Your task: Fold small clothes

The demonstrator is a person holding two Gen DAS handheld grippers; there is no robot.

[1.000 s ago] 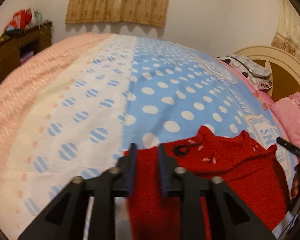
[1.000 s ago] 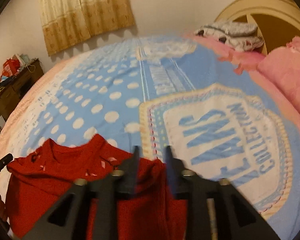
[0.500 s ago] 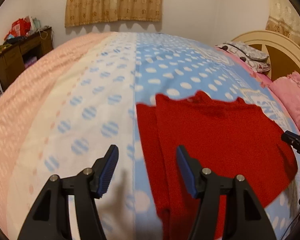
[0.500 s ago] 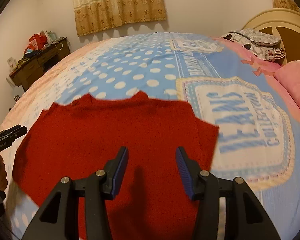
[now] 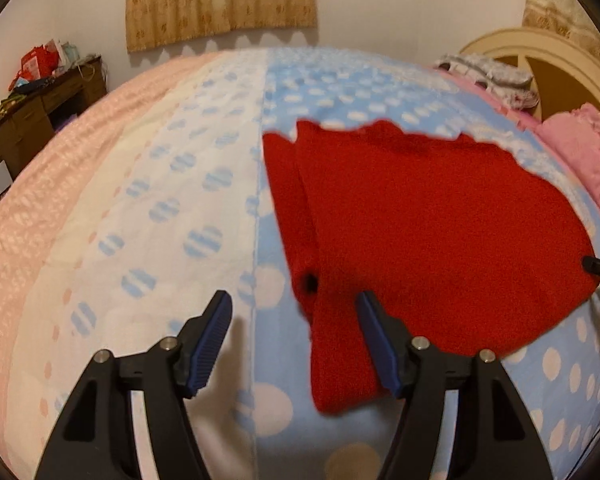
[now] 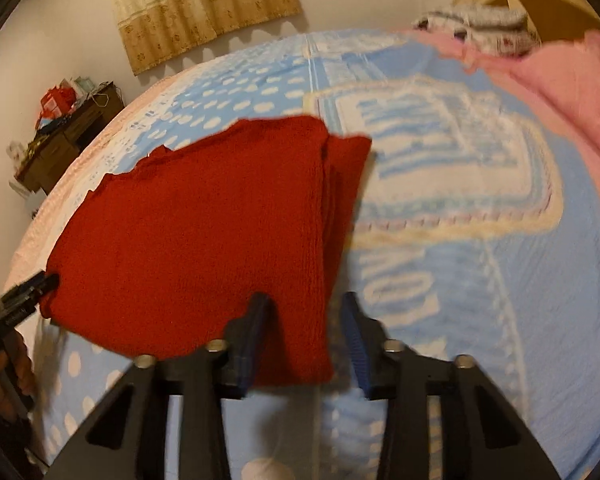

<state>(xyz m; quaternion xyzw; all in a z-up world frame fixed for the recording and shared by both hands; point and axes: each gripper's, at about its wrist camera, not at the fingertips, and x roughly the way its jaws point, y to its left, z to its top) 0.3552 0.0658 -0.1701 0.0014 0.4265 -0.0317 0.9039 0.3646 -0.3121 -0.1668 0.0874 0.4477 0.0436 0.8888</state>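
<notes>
Your left tool (image 5: 294,336) is opening over the red garment (image 5: 420,224) on the bed (image 5: 160,200), your right tool (image 6: 306,336) closing, neither gripping.

One red garment (image 5: 440,240) lies on the bed (image 5: 140,200), the only piece of clothing spread there, filling the middle right of the left wrist view. Two grippers are at work: the left gripper (image 5: 294,334) at the bottom of its own view, the right gripper (image 6: 306,334) at the bottom of the other, each with two jaws. One curtain (image 5: 220,0) hangs at the top centre. One wooden desk (image 5: 40,108) stands at the left edge. One pink pillow (image 5: 580,152) sits far right, one patterned bundle (image 5: 488,76) above it.
</notes>
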